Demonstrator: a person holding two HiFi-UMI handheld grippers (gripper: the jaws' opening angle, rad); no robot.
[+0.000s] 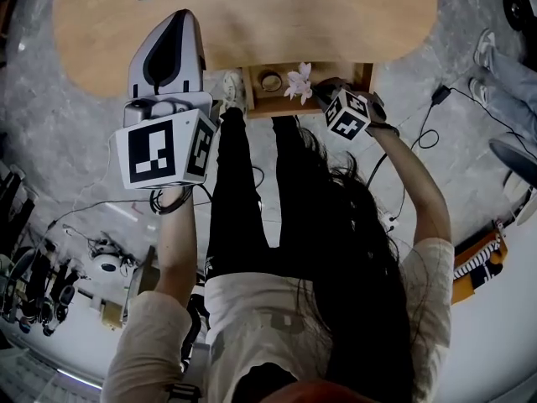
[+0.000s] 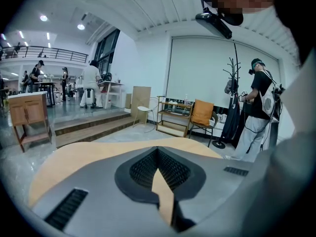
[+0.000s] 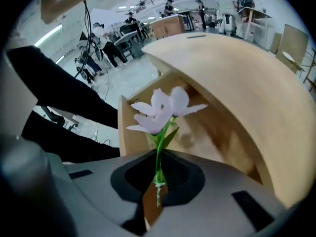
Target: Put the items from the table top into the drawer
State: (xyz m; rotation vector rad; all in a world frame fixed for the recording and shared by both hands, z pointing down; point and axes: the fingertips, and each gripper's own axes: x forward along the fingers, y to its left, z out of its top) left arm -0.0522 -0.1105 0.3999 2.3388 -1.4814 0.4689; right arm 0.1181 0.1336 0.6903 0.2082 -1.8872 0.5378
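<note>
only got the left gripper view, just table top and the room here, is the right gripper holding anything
Observer: Yes, the right gripper is shut on the green stem of a pale pink artificial flower.
Operator: where is that vs the drawer
Observer: In the head view the flower hangs over the open wooden drawer, which is pulled out below the near edge of the light wooden table.
Operator: drawer empty?
Observer: No, a small round item already lies inside; I cannot tell what it is.
</note>
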